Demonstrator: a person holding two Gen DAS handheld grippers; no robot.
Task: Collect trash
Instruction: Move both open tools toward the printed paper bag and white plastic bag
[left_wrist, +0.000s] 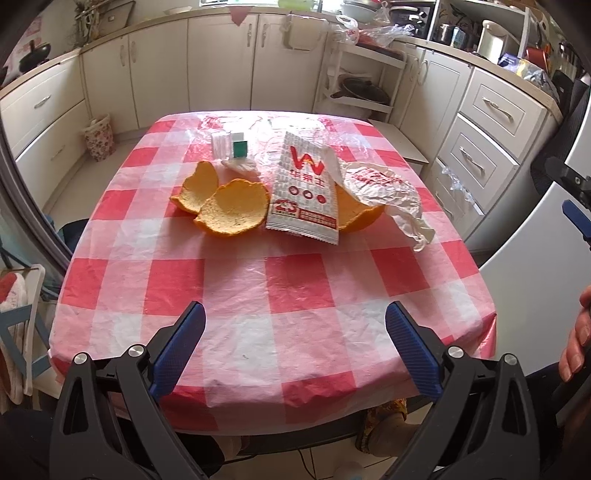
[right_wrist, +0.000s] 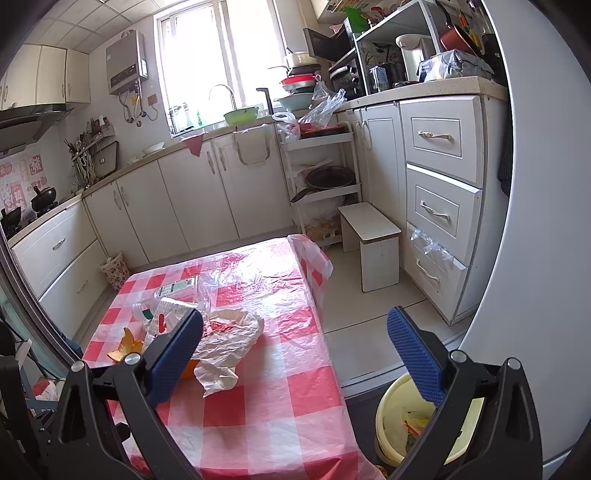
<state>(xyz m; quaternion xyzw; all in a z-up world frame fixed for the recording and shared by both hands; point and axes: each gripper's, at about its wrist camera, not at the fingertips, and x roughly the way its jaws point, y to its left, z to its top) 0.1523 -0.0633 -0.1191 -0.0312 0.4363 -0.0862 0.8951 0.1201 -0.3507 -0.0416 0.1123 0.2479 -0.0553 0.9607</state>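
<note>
Grippers level, jaws wide apart

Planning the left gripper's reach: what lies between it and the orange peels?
Only bare checkered tablecloth between the left gripper and the orange peels, in the left wrist view.

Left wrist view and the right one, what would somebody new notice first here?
First the red-and-white checked plastic tablecloth, then the trash at its middle: curled orange peel pieces, a white printed snack packet beside them and a crumpled white paper wrapper to its right. On the floor beside the table stands a pale yellow plastic bin holding some scraps.
</note>
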